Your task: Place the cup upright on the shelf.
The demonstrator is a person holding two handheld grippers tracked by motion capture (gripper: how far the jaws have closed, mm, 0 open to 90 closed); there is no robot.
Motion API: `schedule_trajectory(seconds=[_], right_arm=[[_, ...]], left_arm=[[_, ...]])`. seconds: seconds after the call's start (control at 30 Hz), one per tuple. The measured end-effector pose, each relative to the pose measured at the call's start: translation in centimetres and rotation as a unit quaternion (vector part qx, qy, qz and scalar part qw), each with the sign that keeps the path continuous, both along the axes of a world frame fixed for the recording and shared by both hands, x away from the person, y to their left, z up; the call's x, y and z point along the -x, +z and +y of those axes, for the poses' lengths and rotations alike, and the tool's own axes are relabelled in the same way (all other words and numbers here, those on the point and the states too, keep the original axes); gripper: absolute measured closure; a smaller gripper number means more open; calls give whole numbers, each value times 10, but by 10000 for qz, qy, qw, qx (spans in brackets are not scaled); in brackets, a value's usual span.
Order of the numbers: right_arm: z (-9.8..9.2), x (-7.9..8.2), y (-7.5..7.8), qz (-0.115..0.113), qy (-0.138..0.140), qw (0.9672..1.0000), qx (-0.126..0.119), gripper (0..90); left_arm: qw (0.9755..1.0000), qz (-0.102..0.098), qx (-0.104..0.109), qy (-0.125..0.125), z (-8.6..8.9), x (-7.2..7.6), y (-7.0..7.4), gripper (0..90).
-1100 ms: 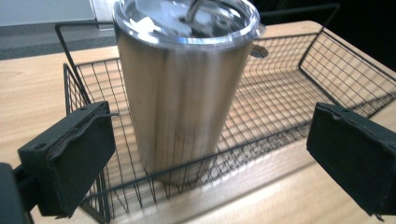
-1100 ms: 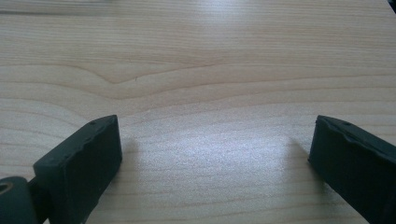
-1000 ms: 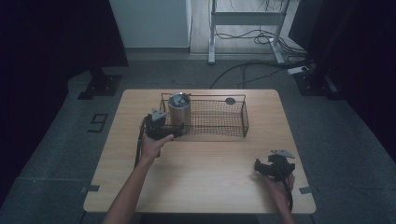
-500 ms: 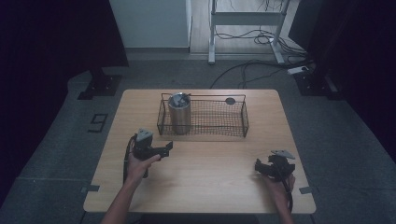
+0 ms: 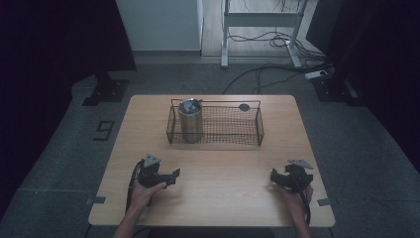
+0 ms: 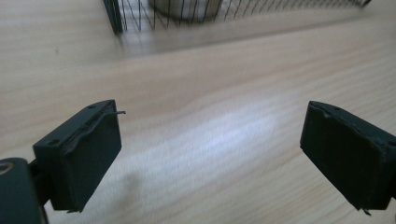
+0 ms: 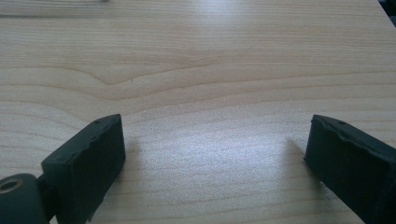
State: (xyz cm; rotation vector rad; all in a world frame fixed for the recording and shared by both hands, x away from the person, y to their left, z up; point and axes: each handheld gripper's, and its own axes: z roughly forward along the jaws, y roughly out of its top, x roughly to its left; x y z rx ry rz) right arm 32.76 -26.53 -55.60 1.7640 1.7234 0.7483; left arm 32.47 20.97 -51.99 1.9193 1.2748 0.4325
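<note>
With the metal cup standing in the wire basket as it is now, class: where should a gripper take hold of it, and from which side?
Probably from above. The metal cup stands upright in the left end of the wire basket, whose walls block a low side approach. Its upper part rises above the rim, so clamp across that part, jaws either side. Both the left gripper and the right gripper are open.

A light wooden table (image 5: 218, 198) stands on grey floor (image 5: 64, 158) (cables (image 5: 267, 42) trailing behind), dark curtains (image 5: 54, 39) either side.
</note>
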Motion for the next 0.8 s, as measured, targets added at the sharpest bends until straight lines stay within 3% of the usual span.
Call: schedule_trajectory(seconds=[0.47, 0.8], right_arm=[[0, 0, 0, 1, -37, 10000, 3, 47], [0, 0, 0, 3, -38, 10000, 1, 47]], left_arm=[[10000, 1, 26, 8, 0, 7, -6, 72], [9999, 152, 9, 65, -1, 5, -14, 78]])
